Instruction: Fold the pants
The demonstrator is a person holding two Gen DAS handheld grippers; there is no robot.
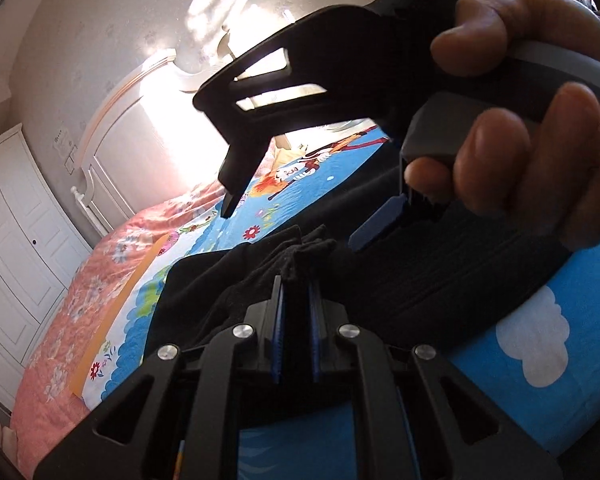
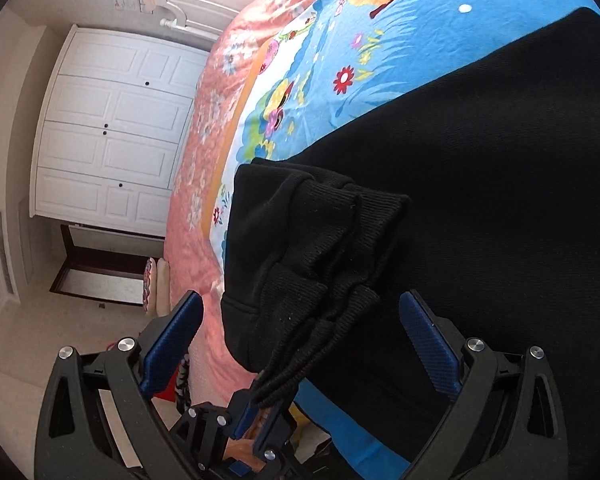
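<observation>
Black pants (image 1: 440, 276) lie on a bed with a blue cartoon sheet. My left gripper (image 1: 296, 280) is shut on the ribbed cuff end of the pants (image 1: 300, 256), pinched between its blue pads. My right gripper (image 1: 296, 220), held by a hand, hovers open just above and beyond it. In the right wrist view the right gripper (image 2: 300, 308) is open, its blue pads wide on either side of the bunched cuffs (image 2: 332, 240). The left gripper (image 2: 260, 416) shows below, clamping those cuffs. The rest of the pants (image 2: 480, 200) spreads to the right.
The blue cartoon sheet (image 2: 400, 40) lies over a pink floral quilt (image 2: 204, 160). A white headboard (image 1: 140, 128) stands at the bed's far end. White wardrobe doors (image 2: 108, 132) stand beyond the bed's left edge, with floor below.
</observation>
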